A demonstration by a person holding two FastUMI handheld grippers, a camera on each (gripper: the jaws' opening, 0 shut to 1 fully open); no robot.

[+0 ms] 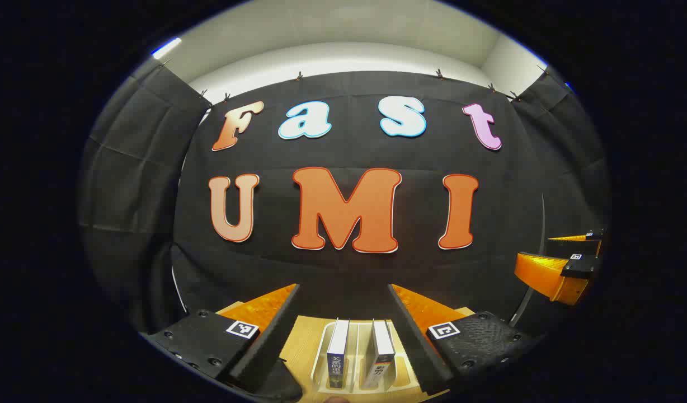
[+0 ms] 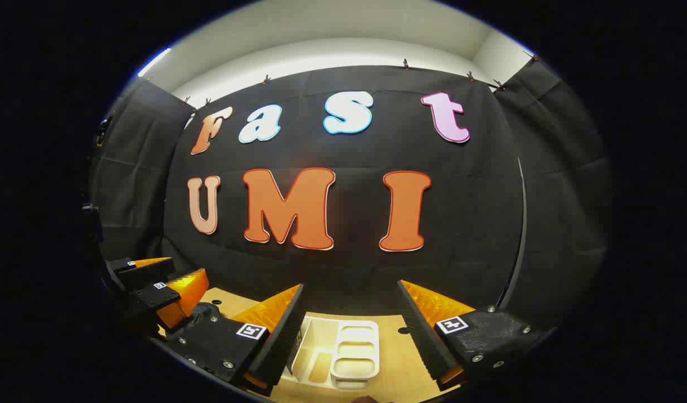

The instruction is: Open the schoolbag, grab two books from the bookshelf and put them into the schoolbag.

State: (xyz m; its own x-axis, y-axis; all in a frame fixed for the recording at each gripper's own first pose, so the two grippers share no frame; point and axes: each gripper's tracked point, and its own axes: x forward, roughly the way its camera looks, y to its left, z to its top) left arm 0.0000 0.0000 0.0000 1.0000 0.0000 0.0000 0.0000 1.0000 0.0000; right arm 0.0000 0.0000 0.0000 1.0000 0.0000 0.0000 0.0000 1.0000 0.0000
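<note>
Two books stand upright in a white slotted bookshelf (image 1: 321, 358) on the wooden table, low in the left gripper view: one (image 1: 338, 352) with a dark spine, one (image 1: 378, 354) with a pale spine. My left gripper (image 1: 343, 305) is open, its fingers wide apart above and either side of the books, holding nothing. In the right gripper view my right gripper (image 2: 350, 299) is open and holds nothing, above the bookshelf's (image 2: 354, 347) vacant slots. The other gripper appears at the right edge (image 1: 567, 268) and at the left edge (image 2: 159, 291).
The wooden table (image 2: 394, 358) runs up to the black cloth wall just behind the shelf. Cloth panels close in both sides. A dark rounded shape (image 1: 276, 386) lies at the bottom by my left finger; I cannot tell what it is.
</note>
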